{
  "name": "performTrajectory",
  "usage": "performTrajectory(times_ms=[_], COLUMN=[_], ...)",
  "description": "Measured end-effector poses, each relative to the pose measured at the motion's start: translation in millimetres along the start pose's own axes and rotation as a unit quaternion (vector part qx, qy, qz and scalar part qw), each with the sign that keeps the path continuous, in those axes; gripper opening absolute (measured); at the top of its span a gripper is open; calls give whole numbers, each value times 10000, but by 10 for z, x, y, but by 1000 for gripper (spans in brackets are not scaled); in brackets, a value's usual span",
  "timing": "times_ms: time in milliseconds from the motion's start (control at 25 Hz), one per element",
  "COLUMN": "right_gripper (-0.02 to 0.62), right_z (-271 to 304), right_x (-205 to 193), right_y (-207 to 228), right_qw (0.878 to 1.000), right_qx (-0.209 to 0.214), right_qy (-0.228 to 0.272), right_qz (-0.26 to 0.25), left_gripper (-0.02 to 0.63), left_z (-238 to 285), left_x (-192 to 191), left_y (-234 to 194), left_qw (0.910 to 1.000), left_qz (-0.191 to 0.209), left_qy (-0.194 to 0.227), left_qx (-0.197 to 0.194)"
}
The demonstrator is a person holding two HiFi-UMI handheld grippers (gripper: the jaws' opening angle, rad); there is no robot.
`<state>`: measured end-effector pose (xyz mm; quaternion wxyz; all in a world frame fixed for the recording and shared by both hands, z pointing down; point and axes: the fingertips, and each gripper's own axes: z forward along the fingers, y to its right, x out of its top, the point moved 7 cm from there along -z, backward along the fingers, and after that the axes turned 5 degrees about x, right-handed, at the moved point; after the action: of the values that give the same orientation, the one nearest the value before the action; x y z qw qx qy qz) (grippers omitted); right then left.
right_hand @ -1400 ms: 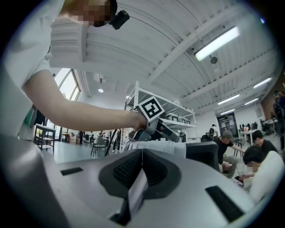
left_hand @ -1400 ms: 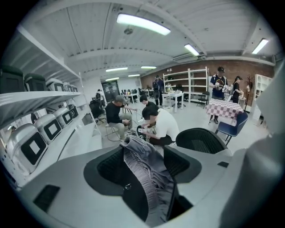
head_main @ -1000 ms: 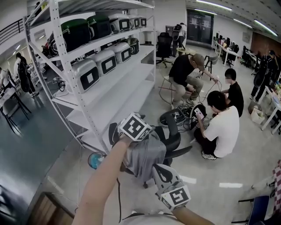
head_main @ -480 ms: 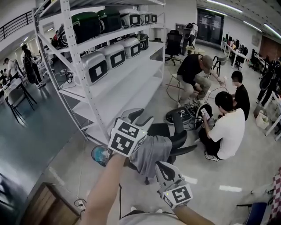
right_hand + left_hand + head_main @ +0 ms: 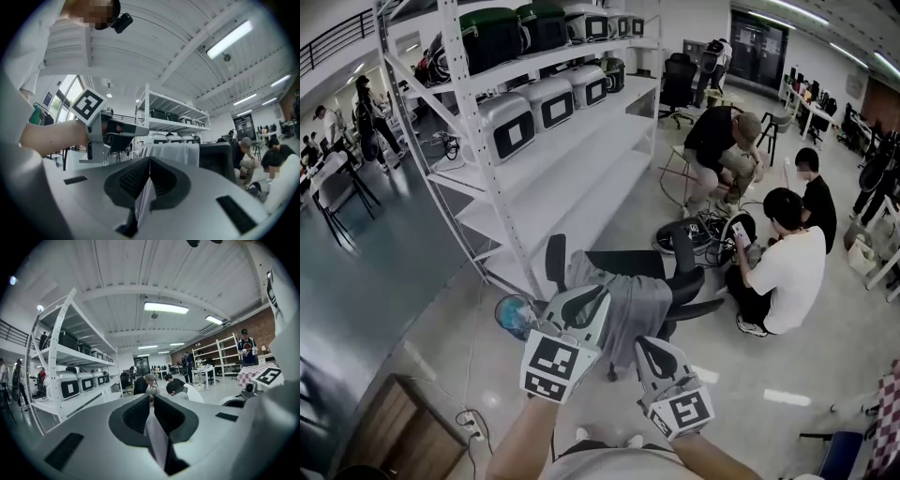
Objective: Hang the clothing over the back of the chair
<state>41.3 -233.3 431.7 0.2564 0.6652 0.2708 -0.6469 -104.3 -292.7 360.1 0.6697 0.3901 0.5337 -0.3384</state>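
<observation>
A grey piece of clothing [image 5: 630, 307] hangs draped over the back of a black office chair [image 5: 680, 281]. It also shows far ahead in the right gripper view, where the clothing [image 5: 169, 152] lies over the chair back [image 5: 216, 160]. My left gripper [image 5: 589, 300] sits just short of the cloth; its jaws [image 5: 151, 401] are closing, almost together, with nothing between them. My right gripper [image 5: 649, 347] hovers near the garment's lower edge, and there its jaws [image 5: 149, 161] are shut and hold nothing. The left gripper's marker cube [image 5: 89, 107] appears beside it.
A tall white shelving rack [image 5: 539, 178] with grey boxes stands behind the chair. Three people [image 5: 780, 267] sit and crouch on the floor to the right among cables. A blue round object [image 5: 514, 315] lies left of the chair, and a wooden cabinet [image 5: 394, 433] is at lower left.
The left gripper left the top of the clothing on the chair back and drew back towards me, lower in the head view. The right gripper stayed where it was.
</observation>
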Motion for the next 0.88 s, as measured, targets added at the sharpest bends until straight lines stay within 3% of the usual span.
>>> performTrajectory(times_ms=[120,320,520,880], right_gripper=[15,15,15,15], right_z=[-31,-127,-203,-123], right_x=[-3,-63,-15,-42], right_y=[4,42,29,-117], right_qw=[10000,9998,9994,9997], right_qx=[-51,-207,-333,-250], right_qy=[-13,-1,32,-14], right_qz=[16,7,-66,-49], left_gripper=[32,11,8,6], left_z=[-73,-249,-331,-478], left_x=[-170,-402,-682,-794], left_y=[126,292,565,607], left_qw=[9998,9976,9946,9937], left_qz=[-180,-633,-1029,-1096], left_qy=[-103,84,-84,-241], left_qx=[-51,272,94,-44])
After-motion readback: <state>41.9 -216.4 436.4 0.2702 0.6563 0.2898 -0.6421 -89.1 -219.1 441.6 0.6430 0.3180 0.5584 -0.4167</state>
